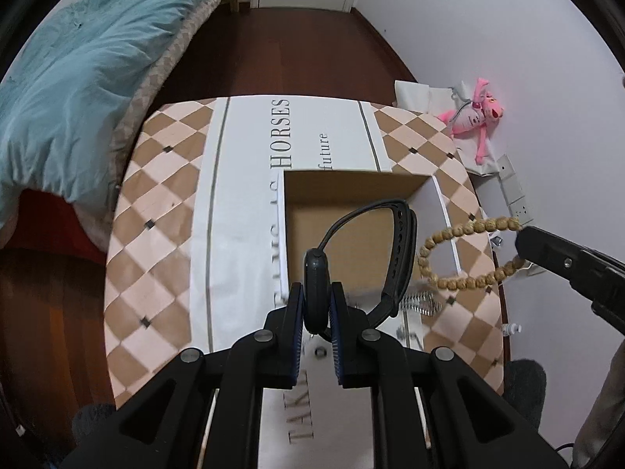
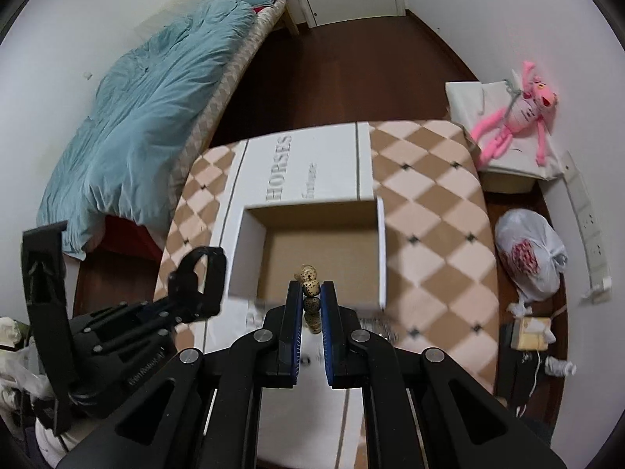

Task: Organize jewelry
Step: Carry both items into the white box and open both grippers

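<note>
A checkered worktop (image 1: 156, 211) carries an open cardboard box (image 1: 351, 242) near its right edge. Above the box, the left hand-held gripper (image 1: 316, 308) clamps a black watch (image 1: 390, 250); the right hand-held gripper (image 2: 311, 305) pinches a beaded bracelet (image 1: 461, 250).

Two wrist fisheyes, mine to steer: each rides close behind its tongs, angled steeply down over the checkered desk (image 1: 156, 203), both sharing the open cardboard box (image 2: 324, 250), bed (image 2: 148, 117) and far door.

Home bedroom: bed (image 2: 148, 117), plush toy (image 2: 515, 117)
</note>
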Demonstrator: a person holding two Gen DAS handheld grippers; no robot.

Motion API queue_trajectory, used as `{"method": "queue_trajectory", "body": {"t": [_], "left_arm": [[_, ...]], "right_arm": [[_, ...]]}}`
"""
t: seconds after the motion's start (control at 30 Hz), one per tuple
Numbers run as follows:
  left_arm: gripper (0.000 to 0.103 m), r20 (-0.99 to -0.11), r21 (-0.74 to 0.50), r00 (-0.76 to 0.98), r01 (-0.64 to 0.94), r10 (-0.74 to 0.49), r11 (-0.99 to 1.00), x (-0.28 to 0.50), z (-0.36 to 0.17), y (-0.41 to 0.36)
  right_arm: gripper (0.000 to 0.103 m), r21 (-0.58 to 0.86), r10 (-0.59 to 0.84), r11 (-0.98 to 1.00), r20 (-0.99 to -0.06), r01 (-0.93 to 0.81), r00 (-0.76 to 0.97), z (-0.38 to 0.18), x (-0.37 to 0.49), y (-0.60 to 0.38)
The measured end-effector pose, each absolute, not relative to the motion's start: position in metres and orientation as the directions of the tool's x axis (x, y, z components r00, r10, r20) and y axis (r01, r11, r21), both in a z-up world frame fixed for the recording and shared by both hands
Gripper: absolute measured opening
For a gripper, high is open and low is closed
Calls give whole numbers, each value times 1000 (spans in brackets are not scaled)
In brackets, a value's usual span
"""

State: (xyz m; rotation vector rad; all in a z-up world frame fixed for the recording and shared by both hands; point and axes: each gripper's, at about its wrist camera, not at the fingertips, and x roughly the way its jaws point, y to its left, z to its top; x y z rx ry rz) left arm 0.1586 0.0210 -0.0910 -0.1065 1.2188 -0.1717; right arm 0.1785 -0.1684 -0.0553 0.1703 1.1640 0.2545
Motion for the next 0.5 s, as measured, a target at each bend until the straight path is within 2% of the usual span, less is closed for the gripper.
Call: {"method": "queue_trajectory", "body": {"t": [0.23,0.43,0.47,0.5], "left_arm": [[11,-946,-182,262,60,-192,981,204,-113,17],[14,-958,-170,226,46,-176,984,228,-124,13],[23,-959,-160,231,48,-167,986,229,-124,12],[39,-960,-150,234,43,-156,988,230,-123,13]], "right_arm": [[9,248,266,964,-918,-97,295,-93,234,-155],[10,299,314,949,-922,-100,227,-117,256,-151],[10,292,307,951,-930,-98,204,-124,259,-151],[13,281,294,955,-936,-92,192,-128,261,-153]]}}
